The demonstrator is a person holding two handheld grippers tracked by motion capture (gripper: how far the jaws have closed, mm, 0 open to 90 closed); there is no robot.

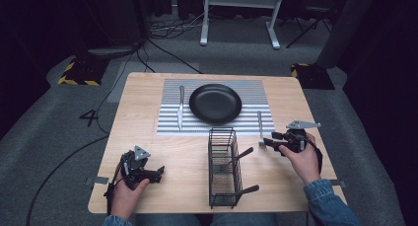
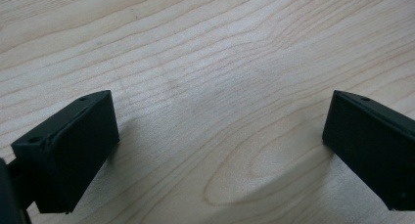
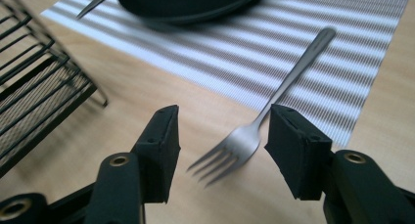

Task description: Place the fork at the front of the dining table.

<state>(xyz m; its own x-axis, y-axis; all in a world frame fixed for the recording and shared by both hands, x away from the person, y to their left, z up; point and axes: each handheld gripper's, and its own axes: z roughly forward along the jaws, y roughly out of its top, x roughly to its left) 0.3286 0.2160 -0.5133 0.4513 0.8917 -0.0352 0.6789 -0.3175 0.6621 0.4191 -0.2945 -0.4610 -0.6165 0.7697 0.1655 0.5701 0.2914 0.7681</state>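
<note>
A silver fork [image 1: 260, 125] lies to the right of the black plate [image 1: 215, 103], handle on the striped placemat [image 1: 167, 122], tines on the bare wood. My right gripper [image 1: 264, 142] is low at the tine end and open. In the right gripper view the fork [image 3: 293, 77] has its tines between the jaws of my right gripper [image 3: 222, 119], and the pads do not press on it. A knife [image 1: 181, 107] lies left of the plate. My left gripper [image 1: 160, 172] rests open near the front left, with bare wood between the jaws of the left gripper [image 2: 220, 116].
A black wire basket [image 1: 224, 167] stands at the front middle, between my two hands, with two dark-handled utensils [image 1: 241, 156] sticking out to the right. In the right gripper view the basket [image 3: 34, 87] is close on the left. Carpet surrounds the table.
</note>
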